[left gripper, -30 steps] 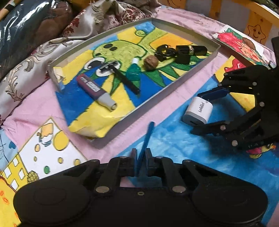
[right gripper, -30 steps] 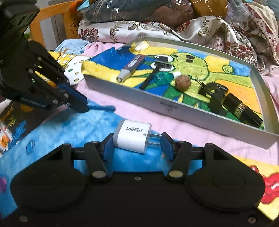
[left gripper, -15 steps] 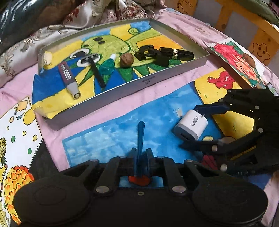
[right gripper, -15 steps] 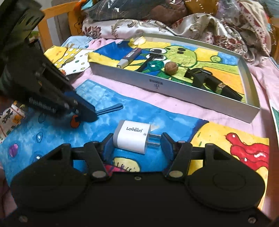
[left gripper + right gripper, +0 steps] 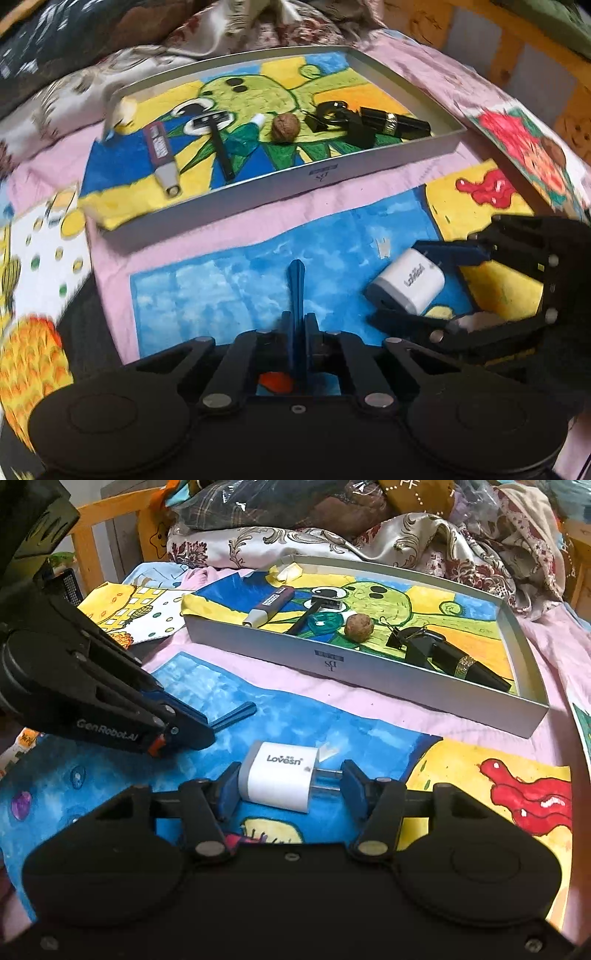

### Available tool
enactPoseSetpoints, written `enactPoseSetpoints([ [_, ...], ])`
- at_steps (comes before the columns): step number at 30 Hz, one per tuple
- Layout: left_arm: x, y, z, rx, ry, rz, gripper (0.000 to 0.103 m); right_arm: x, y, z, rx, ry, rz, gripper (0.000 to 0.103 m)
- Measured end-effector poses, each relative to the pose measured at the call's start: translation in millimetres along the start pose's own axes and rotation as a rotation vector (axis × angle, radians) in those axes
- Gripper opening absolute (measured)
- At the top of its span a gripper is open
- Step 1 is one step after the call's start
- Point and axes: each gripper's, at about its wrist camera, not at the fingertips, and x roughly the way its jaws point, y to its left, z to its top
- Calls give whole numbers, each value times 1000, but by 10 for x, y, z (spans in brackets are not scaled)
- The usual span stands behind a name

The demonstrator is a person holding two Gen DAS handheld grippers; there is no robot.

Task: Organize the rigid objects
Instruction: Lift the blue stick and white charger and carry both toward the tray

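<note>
A thin blue stick-like tool [image 5: 296, 280] with a red end pokes forward over the blue painted cloth, and my left gripper [image 5: 297, 325] is shut on it. From the right wrist, that tool [image 5: 236, 714] sticks out of the left gripper [image 5: 201, 734] at the left. A white Lovesn plug charger [image 5: 280, 779] lies sideways in my right gripper [image 5: 290, 786], whose jaws are closing: one pad is on its body, the other on its prongs. The left wrist view shows the charger [image 5: 406, 284] at the right. The grey tray [image 5: 332, 173] stands beyond both.
The tray [image 5: 369, 675] holds a purple-grey pen [image 5: 162, 155], a black razor [image 5: 218, 144], a walnut [image 5: 285, 126], black binder clips [image 5: 332, 114] and a black lipstick [image 5: 395, 123]. Painted papers cover the pink cloth. Crumpled fabric [image 5: 406, 528] lies behind the tray, with a wooden frame [image 5: 110, 520] beside it.
Both grippers have drawn back from the tray, which now looks farther off. The left wrist view has rolled level, and the tool's red end now shows behind the left jaws. The charger stays gripped.
</note>
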Motion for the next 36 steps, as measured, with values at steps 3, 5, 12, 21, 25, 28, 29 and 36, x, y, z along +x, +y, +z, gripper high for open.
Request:
enactPoseSetpoints([
  [3, -97, 9, -52, -86, -18, -20, 5, -76, 71, -21, -42, -7, -6, 48],
  [5, -177, -23, -106, -104, -41, -5, 5, -140, 126, -14, -69, -19, -8, 48],
  [12, -583, -152, -214, -115, -165, 57, 5, -498, 238, 42, -87, -99, -34, 48],
  [21, -1182, -383, -47, -109, -414, 178, 5, -1025, 197, 164, -9, -311, -46, 48],
  [25, -1323, -472, 71, -88, -502, 212, 5, -1155, 131, 197, 10, -406, -68, 48],
  [28, -1341, -512, 172, -77, -546, 229, 5, -1182, 25, 293, 26, -459, -91, 48],
  [29, -1330, -509, 208, -81, -554, 230, 5, -1180, -5, 341, 29, -469, -98, 48],
  [36, -1059, -416, 506, -124, -612, 298, 5, -970, -313, 739, 29, -520, -160, 48],
])
